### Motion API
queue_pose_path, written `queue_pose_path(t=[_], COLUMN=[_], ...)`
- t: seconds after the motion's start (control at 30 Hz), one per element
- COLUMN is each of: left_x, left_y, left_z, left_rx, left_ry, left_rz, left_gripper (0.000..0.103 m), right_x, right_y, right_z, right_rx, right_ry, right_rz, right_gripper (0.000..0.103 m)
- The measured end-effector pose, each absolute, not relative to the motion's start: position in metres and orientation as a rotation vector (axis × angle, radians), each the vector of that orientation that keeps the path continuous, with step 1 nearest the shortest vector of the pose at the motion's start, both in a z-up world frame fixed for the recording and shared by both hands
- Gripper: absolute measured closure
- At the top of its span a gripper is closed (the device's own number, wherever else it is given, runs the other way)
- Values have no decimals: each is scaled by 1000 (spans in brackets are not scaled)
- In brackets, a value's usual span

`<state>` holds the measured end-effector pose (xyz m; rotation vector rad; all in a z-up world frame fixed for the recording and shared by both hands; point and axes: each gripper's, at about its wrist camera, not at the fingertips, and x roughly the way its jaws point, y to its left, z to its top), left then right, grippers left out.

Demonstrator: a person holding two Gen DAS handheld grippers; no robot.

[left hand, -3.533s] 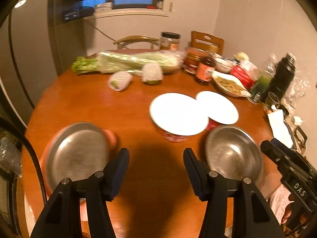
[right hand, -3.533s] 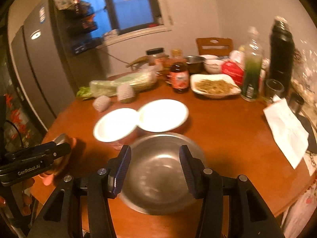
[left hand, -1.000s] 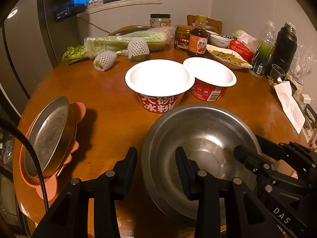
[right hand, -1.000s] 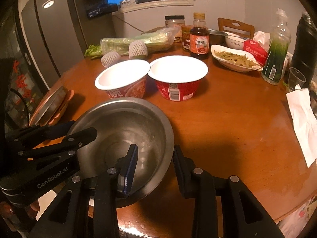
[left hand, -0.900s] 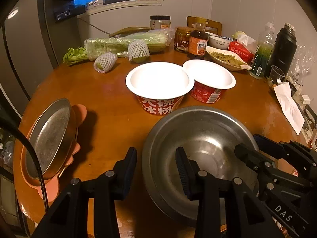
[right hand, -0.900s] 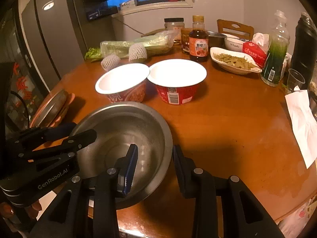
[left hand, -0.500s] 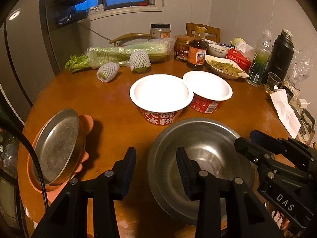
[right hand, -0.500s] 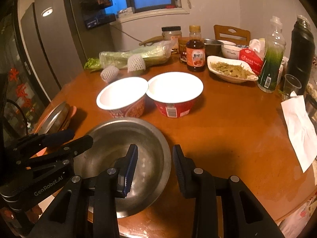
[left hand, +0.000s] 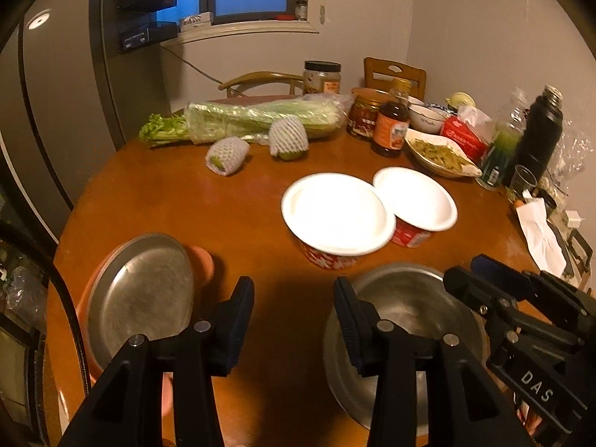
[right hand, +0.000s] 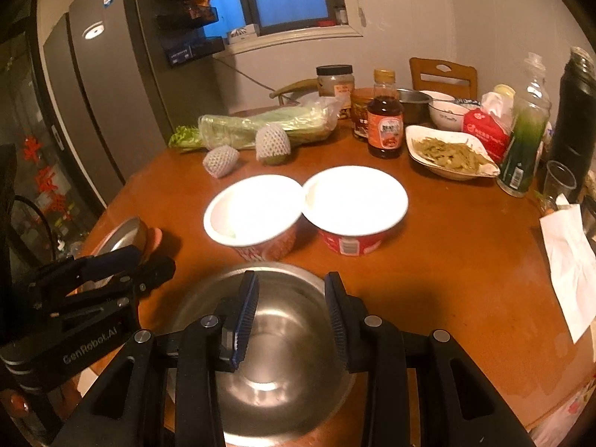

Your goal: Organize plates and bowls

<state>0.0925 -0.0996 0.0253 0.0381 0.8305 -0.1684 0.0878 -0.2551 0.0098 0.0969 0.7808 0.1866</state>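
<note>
The steel bowl (right hand: 268, 354) sits at the near edge of the round table (right hand: 465, 279), upright and empty. The right gripper (right hand: 290, 313) hangs over it with its jaws apart and nothing between the pads; the bowl shows through the gap. The left gripper (left hand: 294, 316) is just left of the bowl, over bare tabletop, and its jaws have just been opening, with nothing between them. In the left wrist view the bowl's (left hand: 402, 316) rim lies partly behind the left gripper's right finger.

Just beyond the bowl stand two red tubs with white lids, side by side and touching at the rims: the left tub (right hand: 257, 212) and the right tub (right hand: 354, 205). Left of the bowl, at the table's edge, a steel plate (left hand: 141, 294) rests on an orange tray (left hand: 203, 260), tilted towards the table's centre.

Farther beyond the bowl, past the tubs, lie two netted fruits (left hand: 257, 145) and bagged celery (left hand: 253, 119). Beyond and to the right of the bowl are a sauce bottle (right hand: 385, 126), a dish of greens (right hand: 447, 152), a green bottle (right hand: 523, 141) and a black flask (right hand: 573, 111). A white napkin (right hand: 570, 257) lies right of the bowl, at the table's edge.
</note>
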Motion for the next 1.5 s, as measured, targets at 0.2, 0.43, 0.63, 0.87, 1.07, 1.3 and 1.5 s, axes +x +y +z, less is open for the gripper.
queue_pose_path(t=[0.2,0.43,0.63,0.87,1.07,1.3,1.5], left_x=[118,151,178,197,205,210,211], left_y=[-93,-96,-105,-109,-110,-112,-116], left_z=[34,35,25,8,2,-6,-14], left_rx=[29,27,39,50,46,50,44], left_ry=[830,852,887,931,949,970,994], left_rz=[-166,-194,-193,-174,-171,-178,-208], left_gripper=[57,56,56,56,56,56,56], right_x=[103,123,144,158,164,171,175], right_y=[-245,-238,-236,-235,-233,-230,-228], right_z=[13,8,-5,-14,-20,-24,-26], right_rx=[117,151,208,236,244,238,227], right_ry=[784,810,866,893,906,901,907], right_rz=[190,193,192,198,204,203,212], right_gripper=[65,65,65,65,65,65,68])
